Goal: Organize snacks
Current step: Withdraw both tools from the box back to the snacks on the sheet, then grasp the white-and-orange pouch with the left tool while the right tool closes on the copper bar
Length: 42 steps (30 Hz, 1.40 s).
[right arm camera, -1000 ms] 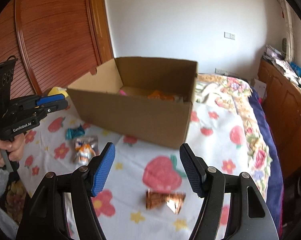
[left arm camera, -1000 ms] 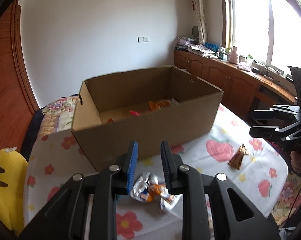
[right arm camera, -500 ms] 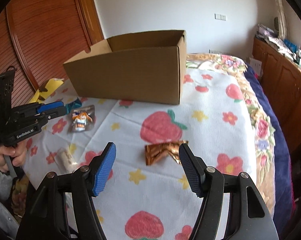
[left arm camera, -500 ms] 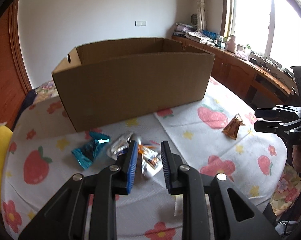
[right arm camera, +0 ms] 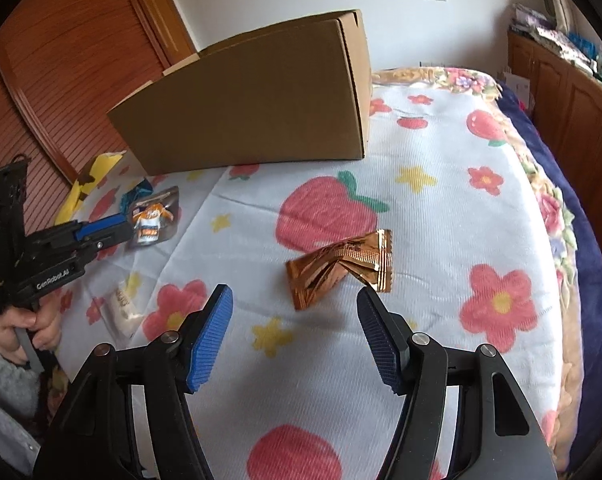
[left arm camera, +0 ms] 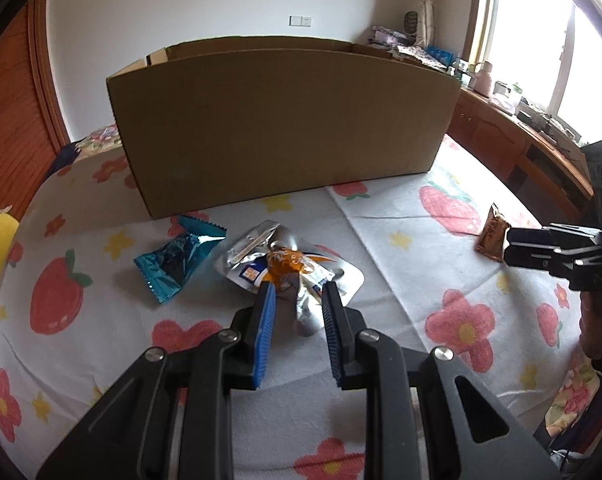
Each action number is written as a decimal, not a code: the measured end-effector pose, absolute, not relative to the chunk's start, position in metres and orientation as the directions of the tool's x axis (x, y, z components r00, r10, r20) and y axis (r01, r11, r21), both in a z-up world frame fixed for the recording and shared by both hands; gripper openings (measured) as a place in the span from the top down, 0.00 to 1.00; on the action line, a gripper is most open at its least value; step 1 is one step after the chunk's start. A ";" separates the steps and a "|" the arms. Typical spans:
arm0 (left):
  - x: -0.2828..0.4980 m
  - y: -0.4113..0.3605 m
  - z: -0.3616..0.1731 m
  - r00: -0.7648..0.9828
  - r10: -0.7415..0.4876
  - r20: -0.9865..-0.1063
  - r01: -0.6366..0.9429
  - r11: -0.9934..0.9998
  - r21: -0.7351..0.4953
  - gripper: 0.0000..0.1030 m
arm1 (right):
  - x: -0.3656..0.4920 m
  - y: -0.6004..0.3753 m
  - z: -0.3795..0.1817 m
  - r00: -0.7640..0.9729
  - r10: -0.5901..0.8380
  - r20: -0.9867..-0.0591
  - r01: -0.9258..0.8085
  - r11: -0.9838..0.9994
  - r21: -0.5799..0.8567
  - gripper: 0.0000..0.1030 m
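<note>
A silver and orange snack packet [left arm camera: 289, 268] lies on the strawberry-print cloth [left arm camera: 401, 280] in front of the brown cardboard box [left arm camera: 281, 128]. My left gripper [left arm camera: 298, 292] hangs low over it, open by a narrow gap, with the packet's near edge between the blue pads and no pad pressing on it. A teal packet [left arm camera: 177, 256] lies to its left. In the right wrist view a copper wrapper [right arm camera: 341, 264] lies just ahead of my right gripper [right arm camera: 294, 294], which is open wide and holds nothing. The box [right arm camera: 253, 108] hides its contents from here.
A small white packet [right arm camera: 123, 308] lies near the cloth's left edge, beside the hand holding the left gripper [right arm camera: 129, 229]. A yellow object [right arm camera: 89, 178] sits left of the box. Wooden cabinets [right arm camera: 573, 92] run along the right, a wooden door [right arm camera: 61, 60] at the left.
Both grippers have sunk towards the cloth. The box's inside has dropped out of sight. The left tips now straddle the silver packet's edge, and the right tips are closer to the copper wrapper.
</note>
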<state>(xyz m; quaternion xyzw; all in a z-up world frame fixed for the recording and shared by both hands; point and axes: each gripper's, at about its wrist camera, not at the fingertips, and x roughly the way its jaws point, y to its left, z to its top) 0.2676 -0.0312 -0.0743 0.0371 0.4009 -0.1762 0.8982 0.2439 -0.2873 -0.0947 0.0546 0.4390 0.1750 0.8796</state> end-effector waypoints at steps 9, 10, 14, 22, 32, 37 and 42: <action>0.274 -0.031 -0.077 0.605 -0.268 -0.750 0.315 0.945 -0.084 0.75 | 0.266 -0.279 -0.099 0.582 0.277 -0.765 -0.262 0.954 0.147 0.36; 0.275 -0.031 -0.078 0.602 -0.269 -0.752 0.314 0.945 -0.087 0.75 | 0.267 -0.278 -0.101 0.582 0.267 -0.768 -0.263 0.956 0.133 0.37; 0.280 -0.033 -0.079 0.593 -0.264 -0.760 0.307 0.947 -0.090 0.73 | 0.268 -0.277 -0.104 0.580 0.261 -0.772 -0.264 0.956 0.124 0.37; 0.297 -0.034 -0.081 0.564 -0.254 -0.785 0.255 0.959 -0.127 0.66 | 0.261 -0.257 -0.109 0.596 0.180 -0.783 -0.292 0.956 -0.002 0.36; 0.313 -0.047 -0.078 0.531 -0.248 -0.810 0.250 0.959 -0.130 0.62 | 0.264 -0.257 -0.110 0.593 0.187 -0.783 -0.297 0.955 0.003 0.36; 0.319 -0.060 -0.077 0.529 -0.219 -0.820 0.265 0.960 -0.086 0.62 | 0.263 -0.257 -0.110 0.591 0.194 -0.783 -0.302 0.953 0.008 0.36; 0.324 -0.070 -0.080 0.518 -0.200 -0.832 0.276 0.959 -0.059 0.60 | 0.263 -0.258 -0.110 0.591 0.200 -0.782 -0.304 0.953 0.015 0.36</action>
